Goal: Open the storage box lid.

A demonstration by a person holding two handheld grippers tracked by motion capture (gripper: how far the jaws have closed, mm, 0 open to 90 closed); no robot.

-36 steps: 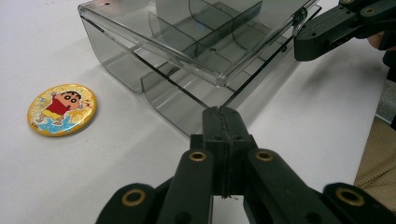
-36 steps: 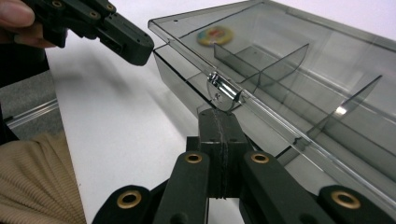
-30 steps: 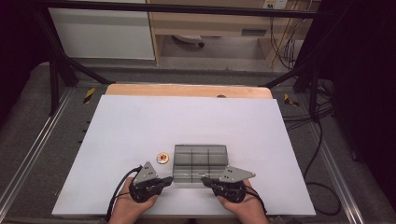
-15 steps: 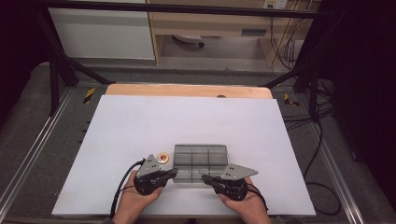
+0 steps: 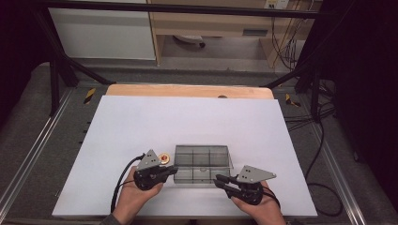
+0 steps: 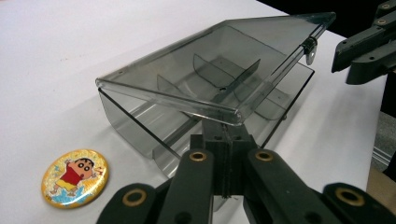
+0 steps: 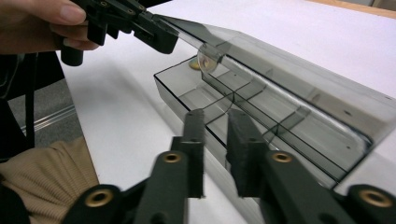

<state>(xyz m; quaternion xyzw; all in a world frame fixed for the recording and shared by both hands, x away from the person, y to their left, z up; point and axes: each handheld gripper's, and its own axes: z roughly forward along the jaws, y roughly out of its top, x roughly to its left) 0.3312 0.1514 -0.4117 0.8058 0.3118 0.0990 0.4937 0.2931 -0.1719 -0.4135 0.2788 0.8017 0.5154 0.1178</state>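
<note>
On white desk (image 5: 141, 126), near front edge: smoky clear compartment box (image 5: 203, 166), lid (image 6: 210, 65) lifted partway on hinge. Left tongs (image 6: 227, 133) pressed together on lid's front edge, holding it raised. Right tongs (image 7: 215, 140) just been opening, slightly spread beside box's near wall, nothing between them. Round cartoon badge (image 6: 74, 177) lies flat on desk just left of box, apart from it.
</note>
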